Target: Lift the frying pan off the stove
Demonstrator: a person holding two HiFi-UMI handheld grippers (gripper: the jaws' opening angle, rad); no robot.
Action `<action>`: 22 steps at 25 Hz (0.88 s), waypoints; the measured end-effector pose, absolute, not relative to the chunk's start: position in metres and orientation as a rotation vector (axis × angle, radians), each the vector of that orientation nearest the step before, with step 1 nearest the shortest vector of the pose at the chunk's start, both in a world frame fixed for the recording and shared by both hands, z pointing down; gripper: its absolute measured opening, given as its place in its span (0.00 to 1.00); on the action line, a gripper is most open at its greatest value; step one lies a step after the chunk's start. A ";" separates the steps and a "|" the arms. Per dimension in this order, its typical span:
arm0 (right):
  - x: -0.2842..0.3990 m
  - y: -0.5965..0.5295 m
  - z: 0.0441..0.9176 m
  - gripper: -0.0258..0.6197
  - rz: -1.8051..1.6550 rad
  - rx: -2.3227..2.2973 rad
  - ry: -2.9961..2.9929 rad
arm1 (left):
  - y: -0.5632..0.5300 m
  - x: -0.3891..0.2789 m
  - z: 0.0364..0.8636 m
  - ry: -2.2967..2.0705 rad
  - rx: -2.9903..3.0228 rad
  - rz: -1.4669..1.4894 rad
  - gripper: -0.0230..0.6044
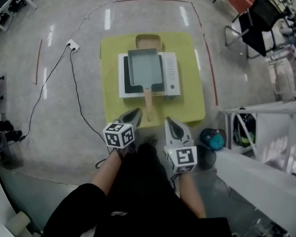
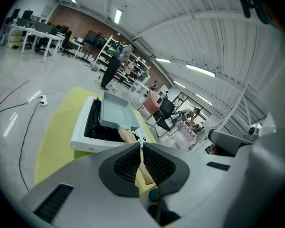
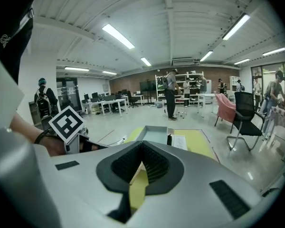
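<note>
A rectangular grey-blue frying pan (image 1: 144, 67) with a wooden handle (image 1: 148, 102) sits on a white stove (image 1: 171, 75), which stands on a yellow mat (image 1: 190, 105) on the floor. My left gripper (image 1: 134, 114) is shut and empty, just left of the handle's near end. My right gripper (image 1: 170, 121) is also shut and empty, right of the handle and a little nearer to me. The left gripper view shows the closed jaws (image 2: 141, 144) below the pan (image 2: 115, 112) and stove (image 2: 85, 137). In the right gripper view the closed jaws (image 3: 142, 144) point toward the pan (image 3: 154, 135).
A white power strip (image 1: 73, 45) with a black cable lies on the floor to the left. Red tape lines (image 1: 209, 65) frame the mat. Chairs (image 1: 259, 19) stand at the back right, a white table (image 1: 266, 132) at the right, a teal object (image 1: 214, 139) beside it.
</note>
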State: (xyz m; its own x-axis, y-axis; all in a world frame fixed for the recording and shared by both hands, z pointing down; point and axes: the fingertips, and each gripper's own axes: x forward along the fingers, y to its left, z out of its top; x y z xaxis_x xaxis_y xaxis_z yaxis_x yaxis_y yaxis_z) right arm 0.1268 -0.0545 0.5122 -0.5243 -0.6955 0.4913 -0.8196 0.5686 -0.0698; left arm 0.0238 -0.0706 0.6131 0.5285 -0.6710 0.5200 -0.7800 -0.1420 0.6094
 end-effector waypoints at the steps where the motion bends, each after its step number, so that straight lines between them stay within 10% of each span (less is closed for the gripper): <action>1: 0.129 -0.056 0.510 0.06 0.406 1.208 -2.405 | -0.070 0.023 0.612 -1.208 1.854 0.135 0.11; 13: 0.157 -0.045 0.506 0.06 0.450 1.136 -2.466 | -0.063 0.023 0.624 -1.278 1.633 -0.039 0.11; 22: 0.153 -0.060 0.522 0.06 0.466 1.112 -2.422 | -0.103 0.031 0.644 -1.217 1.581 -0.126 0.34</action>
